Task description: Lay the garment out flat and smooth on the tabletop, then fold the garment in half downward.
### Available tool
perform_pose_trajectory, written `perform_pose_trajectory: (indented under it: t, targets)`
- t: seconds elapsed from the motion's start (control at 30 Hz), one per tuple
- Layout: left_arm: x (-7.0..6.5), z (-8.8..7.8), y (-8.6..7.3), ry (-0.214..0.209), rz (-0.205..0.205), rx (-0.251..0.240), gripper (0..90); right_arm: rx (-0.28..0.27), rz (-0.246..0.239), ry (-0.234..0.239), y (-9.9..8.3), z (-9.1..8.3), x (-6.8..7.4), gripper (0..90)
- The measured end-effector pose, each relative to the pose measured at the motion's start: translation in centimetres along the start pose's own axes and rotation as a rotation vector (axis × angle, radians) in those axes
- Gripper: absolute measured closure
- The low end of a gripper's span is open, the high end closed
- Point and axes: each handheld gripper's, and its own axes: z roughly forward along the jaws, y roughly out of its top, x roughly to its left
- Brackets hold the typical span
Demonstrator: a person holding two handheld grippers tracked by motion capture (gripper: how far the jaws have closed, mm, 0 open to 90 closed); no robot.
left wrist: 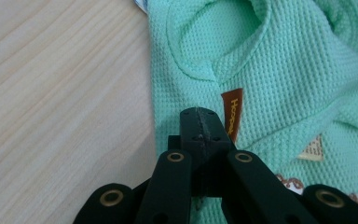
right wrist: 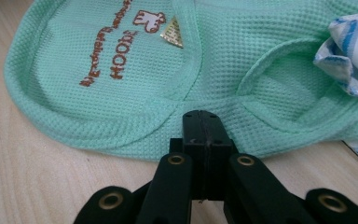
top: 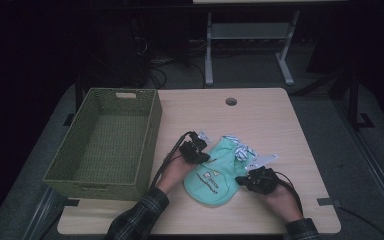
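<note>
A small mint-green waffle-knit garment (top: 212, 172) with brown lettering lies flat on the wooden table (top: 265, 117). My left gripper (top: 206, 158) is at its left edge, jaws together, and in the left gripper view the tips (left wrist: 200, 125) sit over the hem of the garment (left wrist: 284, 70) beside an orange label (left wrist: 232, 114). My right gripper (top: 240, 179) is at the garment's right side, also shut. In the right gripper view its tips (right wrist: 204, 125) rest at the folded edge of the garment (right wrist: 121, 93). I see no fabric pinched between either pair of jaws.
A blue-and-white striped cloth (top: 241, 151) is bunched at the garment's far right corner, and appears again in the right gripper view as a striped cloth (right wrist: 354, 56). An olive woven basket (top: 152, 125) stands at the table's left. A cable hole (top: 231, 101) sits near the far edge.
</note>
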Motion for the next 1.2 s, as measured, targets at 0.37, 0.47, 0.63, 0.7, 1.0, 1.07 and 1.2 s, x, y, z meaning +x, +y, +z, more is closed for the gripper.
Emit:
perform_pose_trajectory:
  t: [0.37,0.47,0.63,0.7,1.0,1.07,1.2]
  targets:
    - [-1.3,-1.3,-1.5,-0.008,0.014,0.042,89.7,0.005,0.005,-0.006,-0.3,-0.3,-0.4,89.9]
    - [-1.7,-1.6,-1.9,-0.010,0.014,0.049,89.7,0.007,0.008,-0.013,-0.3,-0.4,-0.5,89.9]
    - [-2.4,-2.2,-2.7,-0.020,0.013,0.056,89.7,0.010,0.005,-0.018,-0.3,-0.5,-0.6,89.9]
    - [-2.7,-2.4,-3.0,-0.026,0.004,0.056,89.8,0.007,0.012,-0.018,-0.4,-0.5,-0.6,89.9]
    - [-3.9,-3.1,-4.1,-0.042,0.008,0.061,89.7,0.005,0.010,-0.030,-0.4,-0.6,-0.8,89.9]
    - [-4.2,-3.2,-4.3,-0.049,0.006,0.059,89.7,0.005,0.008,-0.033,-0.5,-0.6,-1.0,89.9]
    - [-4.7,-3.4,-4.6,-0.057,0.010,0.062,89.7,0.004,0.014,-0.046,-0.5,-0.6,-1.2,89.9]
